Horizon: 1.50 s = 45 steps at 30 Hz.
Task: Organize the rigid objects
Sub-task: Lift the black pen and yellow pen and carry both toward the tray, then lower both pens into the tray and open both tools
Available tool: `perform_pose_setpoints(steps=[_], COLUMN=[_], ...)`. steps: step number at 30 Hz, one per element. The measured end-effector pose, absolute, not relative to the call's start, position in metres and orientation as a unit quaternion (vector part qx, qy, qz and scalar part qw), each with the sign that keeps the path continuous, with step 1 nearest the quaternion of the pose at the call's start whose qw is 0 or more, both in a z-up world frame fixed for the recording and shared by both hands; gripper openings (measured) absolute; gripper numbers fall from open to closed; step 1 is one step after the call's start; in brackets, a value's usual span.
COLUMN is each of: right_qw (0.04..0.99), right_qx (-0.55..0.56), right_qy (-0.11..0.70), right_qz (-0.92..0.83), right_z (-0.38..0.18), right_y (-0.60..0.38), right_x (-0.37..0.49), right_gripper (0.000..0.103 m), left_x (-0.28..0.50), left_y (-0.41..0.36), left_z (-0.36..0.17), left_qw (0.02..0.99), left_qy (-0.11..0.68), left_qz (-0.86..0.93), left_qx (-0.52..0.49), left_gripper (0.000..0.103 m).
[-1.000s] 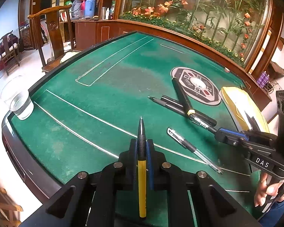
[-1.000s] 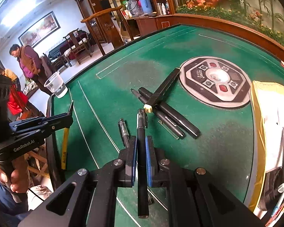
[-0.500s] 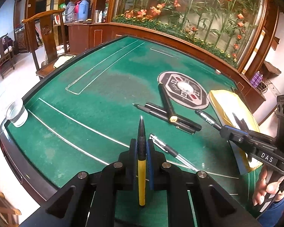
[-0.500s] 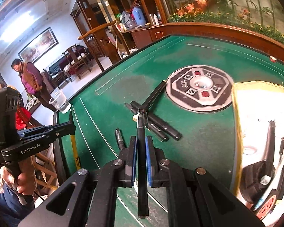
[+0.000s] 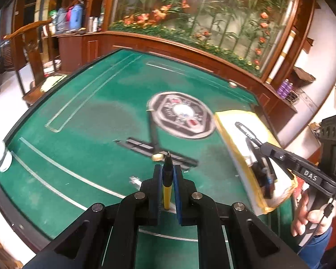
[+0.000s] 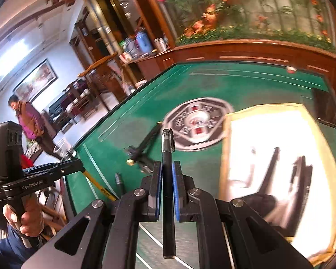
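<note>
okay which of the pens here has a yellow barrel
The pen clamped in the left gripper: its barrel is yellow below a black tip. The right gripper holds an all-black pen, and the loose pens on the table are black.

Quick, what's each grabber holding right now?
Left gripper: shut on the yellow pen.
Right gripper: shut on the black pen.

black pen (image 6: 168, 157) carried over yellow-rimmed tray (image 6: 226, 148)
</note>
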State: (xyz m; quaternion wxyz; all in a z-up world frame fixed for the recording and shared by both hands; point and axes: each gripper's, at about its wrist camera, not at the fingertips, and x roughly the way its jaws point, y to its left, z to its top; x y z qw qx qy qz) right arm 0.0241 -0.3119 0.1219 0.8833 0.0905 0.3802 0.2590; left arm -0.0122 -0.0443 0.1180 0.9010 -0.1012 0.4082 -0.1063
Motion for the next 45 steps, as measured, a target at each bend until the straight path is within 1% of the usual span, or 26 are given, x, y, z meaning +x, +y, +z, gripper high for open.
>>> perform_pose_setpoints(steps=[5, 11, 19, 24, 29, 37, 45], right_qw=[0.9, 0.918, 0.913, 0.908, 0.902, 0.898, 0.891], right_qx=[0.125, 0.14, 0.144, 0.143, 0.147, 0.139, 0.135], right_qy=[0.362, 0.345, 0.371, 0.387, 0.401, 0.416, 0.432], right_qz=[0.209, 0.138, 0.089, 0.068, 0.059, 0.044, 0.03], right_z=[0.123, 0.121, 0.102, 0.09, 0.079, 0.071, 0.062], right_y=[-0.359, -0.4, -0.419, -0.425, -0.43, -0.431, -0.432], right_x=[0.026, 0.033, 0.047, 0.052, 0.057, 0.061, 0.065], right_gripper=[0.008, 0.008, 0.008, 0.008, 0.008, 0.008, 0.008], left_x=[0.0, -0.002, 0.009, 0.03, 0.051, 0.077, 0.084], left_y=[-0.082, -0.131, -0.197, -0.235, -0.255, -0.257, -0.256], left_z=[0.129, 0.155, 0.176, 0.159, 0.142, 0.099, 0.084], left_qw=[0.896, 0.896, 0.879, 0.859, 0.849, 0.828, 0.819], left_qy=[0.411, 0.394, 0.393, 0.424, 0.444, 0.491, 0.507], left_qz=[-0.142, -0.196, -0.266, -0.284, -0.281, -0.262, -0.258], left_qx=[-0.087, -0.062, -0.051, -0.05, -0.052, -0.069, -0.078], left_gripper=[0.009, 0.009, 0.009, 0.009, 0.009, 0.009, 0.009])
